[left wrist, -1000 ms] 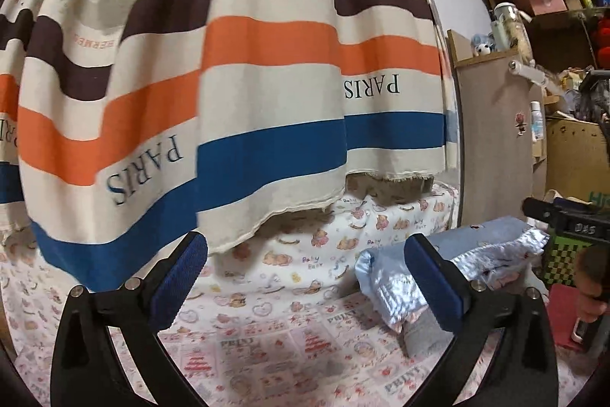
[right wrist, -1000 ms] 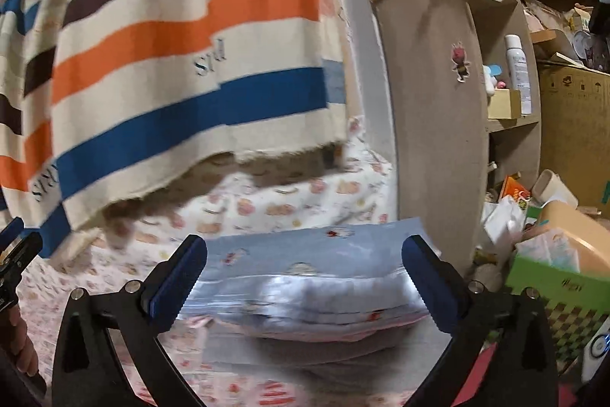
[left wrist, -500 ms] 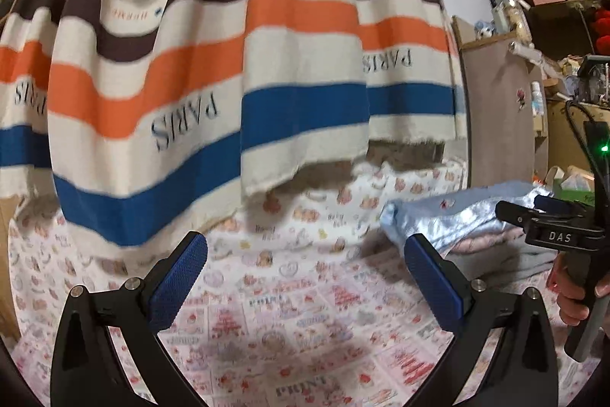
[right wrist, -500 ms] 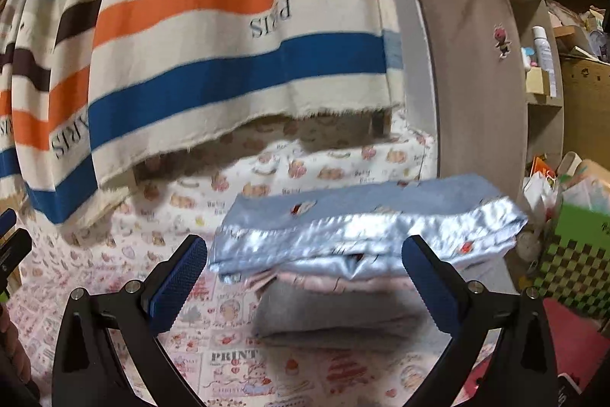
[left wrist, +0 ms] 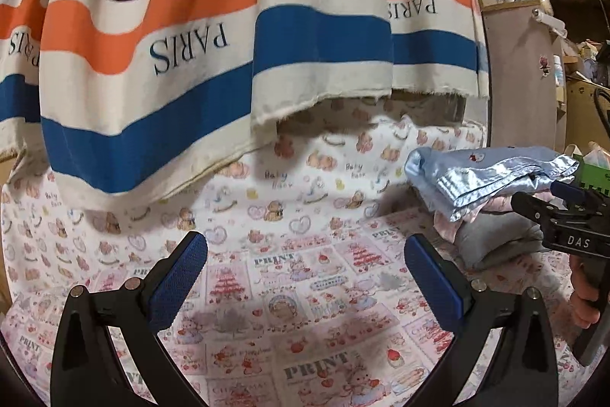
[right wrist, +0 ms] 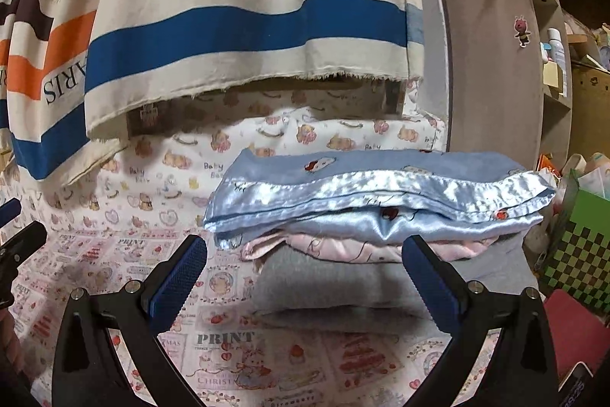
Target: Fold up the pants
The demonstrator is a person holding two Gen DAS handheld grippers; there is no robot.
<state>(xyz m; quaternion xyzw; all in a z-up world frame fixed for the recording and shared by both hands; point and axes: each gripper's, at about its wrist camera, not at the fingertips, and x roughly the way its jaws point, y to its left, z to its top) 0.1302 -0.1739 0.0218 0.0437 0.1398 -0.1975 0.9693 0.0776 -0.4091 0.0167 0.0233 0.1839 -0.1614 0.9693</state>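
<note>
A folded stack of clothes lies on the printed sheet: light blue satin-trimmed pants (right wrist: pixel 381 189) on top, a pink garment (right wrist: pixel 343 248) under them, a grey one (right wrist: pixel 343 281) at the bottom. In the left wrist view the stack (left wrist: pixel 492 174) sits at the right. My right gripper (right wrist: pixel 305 281) is open and empty, just in front of the stack. My left gripper (left wrist: pixel 305 277) is open and empty over bare sheet, left of the stack. The right gripper's body (left wrist: pixel 564 216) shows at the right edge of the left wrist view.
A striped "PARIS" cloth (left wrist: pixel 228 25) hangs behind the bed and over its far edge. The cartoon-print sheet (left wrist: pixel 289 292) covers the surface. A wooden shelf unit (right wrist: pixel 492 63) stands at the right, with a green checked box (right wrist: pixel 579 246) and clutter beside it.
Both grippers have drawn back and tilted down from the stack. The folded stack now shows whole in the right wrist view. Both stay open.
</note>
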